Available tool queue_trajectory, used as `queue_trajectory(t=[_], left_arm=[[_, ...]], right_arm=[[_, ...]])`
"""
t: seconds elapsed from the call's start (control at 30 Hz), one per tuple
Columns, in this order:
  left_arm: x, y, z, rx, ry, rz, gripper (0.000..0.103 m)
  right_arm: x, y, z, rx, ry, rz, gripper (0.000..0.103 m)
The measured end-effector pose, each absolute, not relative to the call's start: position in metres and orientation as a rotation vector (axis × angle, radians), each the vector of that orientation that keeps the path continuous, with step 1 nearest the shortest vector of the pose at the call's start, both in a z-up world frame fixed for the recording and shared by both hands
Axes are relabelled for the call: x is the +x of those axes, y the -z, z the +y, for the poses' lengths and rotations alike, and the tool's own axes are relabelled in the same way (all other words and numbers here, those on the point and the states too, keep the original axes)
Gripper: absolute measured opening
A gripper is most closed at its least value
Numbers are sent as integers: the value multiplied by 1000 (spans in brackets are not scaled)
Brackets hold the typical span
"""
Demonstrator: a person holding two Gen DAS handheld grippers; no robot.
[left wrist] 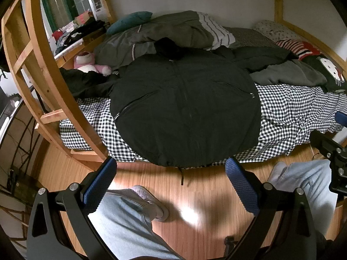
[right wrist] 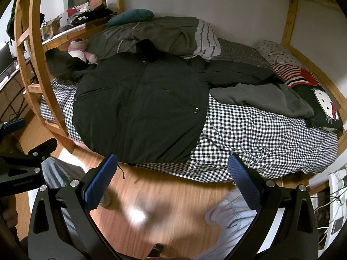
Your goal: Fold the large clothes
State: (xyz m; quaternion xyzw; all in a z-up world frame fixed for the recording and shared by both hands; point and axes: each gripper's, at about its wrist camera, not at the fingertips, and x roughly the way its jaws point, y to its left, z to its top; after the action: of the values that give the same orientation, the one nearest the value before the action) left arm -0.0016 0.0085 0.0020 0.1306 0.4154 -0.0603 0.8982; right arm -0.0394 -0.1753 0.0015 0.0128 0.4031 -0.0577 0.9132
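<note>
On checked bedsheet [left wrist: 292, 112], black jacket [left wrist: 184, 108] spread flat, no legible writing

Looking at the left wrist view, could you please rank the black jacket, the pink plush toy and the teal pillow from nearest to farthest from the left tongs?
1. Black jacket: straight ahead of the open left tongs, its hem at the bed's near edge.
2. Pink plush toy: farther back, on the left beside the jacket's sleeve.
3. Teal pillow: farthest, near the back wall, atop the grey bedding.
</note>
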Motion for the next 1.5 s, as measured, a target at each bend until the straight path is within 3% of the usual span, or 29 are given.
queue_trajectory(t=[0.43,0.9,1.1,1.5], left_arm=[[30,14,9,263,76,903,99],[177,79,21,169,-8,984,99],[250,94,53,5,-70,977,99],[384,117,205,-555,-330,851,99]], right_arm=[[-23,15,-178,21,100,847,100],[99,82,-194,24,30,875,100],[161,93,-189,5,0,897,100],[269,81,-150,-115,-96,902,100]])
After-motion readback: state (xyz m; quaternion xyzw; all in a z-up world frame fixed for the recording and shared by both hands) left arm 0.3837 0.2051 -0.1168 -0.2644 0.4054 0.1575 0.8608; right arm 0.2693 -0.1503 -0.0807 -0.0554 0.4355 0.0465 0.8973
